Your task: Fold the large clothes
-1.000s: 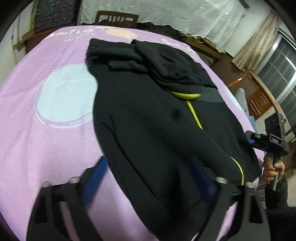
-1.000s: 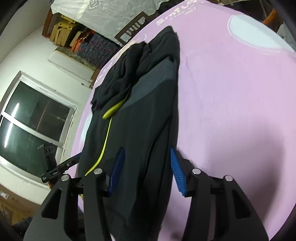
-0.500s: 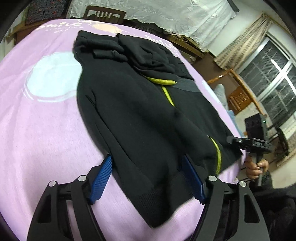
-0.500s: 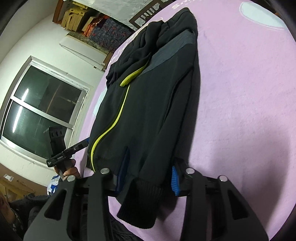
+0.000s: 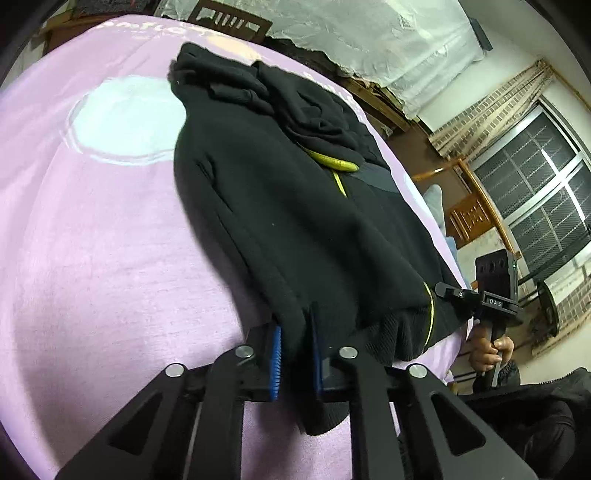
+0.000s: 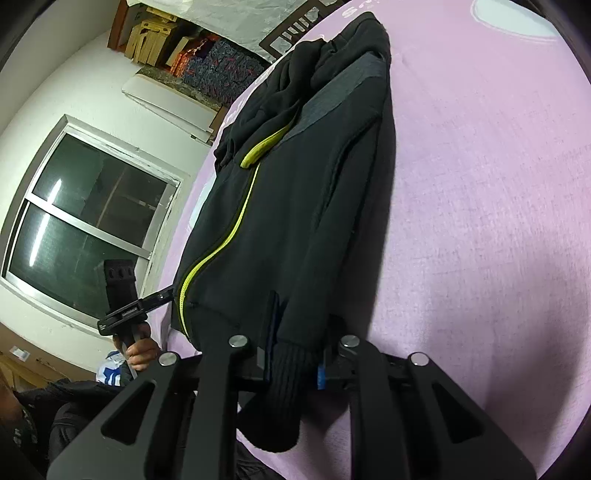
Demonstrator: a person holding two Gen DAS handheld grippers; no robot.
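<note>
A black zip-up jacket [image 5: 295,206] with a yellow-green zipper [image 6: 218,251] lies lengthwise on a pink bedsheet [image 5: 92,258]. Its hood is at the far end. My left gripper [image 5: 295,332] is shut on the near hem at the jacket's left side, and black fabric is pinched between the blue pads. My right gripper [image 6: 297,339] is closing on the ribbed hem at the jacket's right side; the pads press the cloth, which hangs down over the bed's edge. Each view also shows the other gripper [image 5: 480,299] [image 6: 136,306] held in a hand.
The pink sheet [image 6: 480,184] carries a pale round print [image 5: 125,118]. A wooden chair back [image 5: 229,22] stands beyond the bed's far end. A window [image 6: 85,221] and stacked boxes [image 6: 155,40] lie on one side, a wooden bench [image 5: 472,214] and barred window [image 5: 535,192] on the other.
Both grippers moved in over the jacket's near hem and closed from wide open onto the fabric. The hem now bunches and lifts between the pads.
</note>
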